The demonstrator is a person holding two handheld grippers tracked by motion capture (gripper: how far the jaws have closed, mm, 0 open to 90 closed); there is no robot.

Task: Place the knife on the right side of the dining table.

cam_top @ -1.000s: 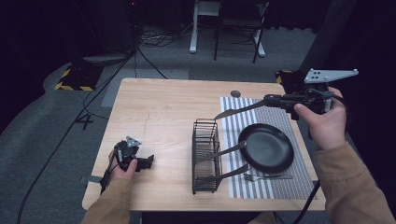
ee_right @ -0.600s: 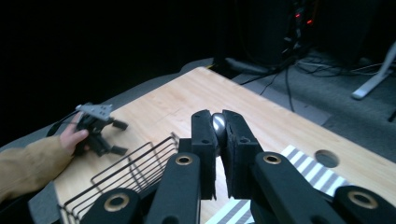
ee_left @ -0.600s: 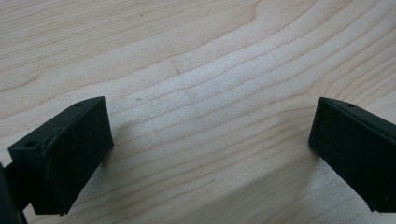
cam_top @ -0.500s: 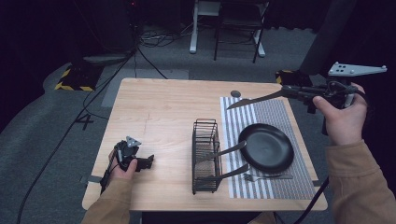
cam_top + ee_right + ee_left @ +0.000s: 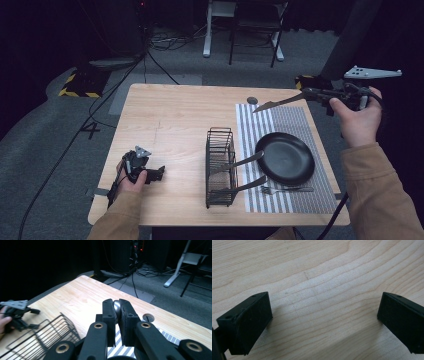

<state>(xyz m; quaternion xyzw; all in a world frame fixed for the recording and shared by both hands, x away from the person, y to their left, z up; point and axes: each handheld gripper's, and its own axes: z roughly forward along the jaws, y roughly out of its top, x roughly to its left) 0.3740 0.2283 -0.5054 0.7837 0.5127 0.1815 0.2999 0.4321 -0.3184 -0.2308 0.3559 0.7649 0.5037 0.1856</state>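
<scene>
Up high at the right, the right gripper [image 5: 300, 96] is clamped on a metal utensil [image 5: 274, 103], a thin silver piece sticking out from the jaws toward the table's middle, hanging in the air above the far end of the striped mat [image 5: 280, 120]. From the right gripper view the jaws [image 5: 116, 315] are pressed nearly together with a rounded silver end [image 5: 116, 305] squeezed between them; which utensil it is, hard to tell. Below and nearer than that gripper, a black pan [image 5: 285, 158] sits on the mat, a fork [image 5: 286, 189] lying just beside its near edge. Left of the pan, a black wire rack [image 5: 220, 167] stands on the wooden table [image 5: 170, 120], with two silver handles [image 5: 243, 161] poking out of it toward the pan. Small round grommet [image 5: 252, 100] in the tabletop sits just under the utensil tip.

Well apart, at the near left corner, the left gripper [image 5: 159, 173] rests low on the table in the left hand [image 5: 131, 181]. Its jaws stand wide apart, nothing between them but bare wood [image 5: 324, 302].
</scene>
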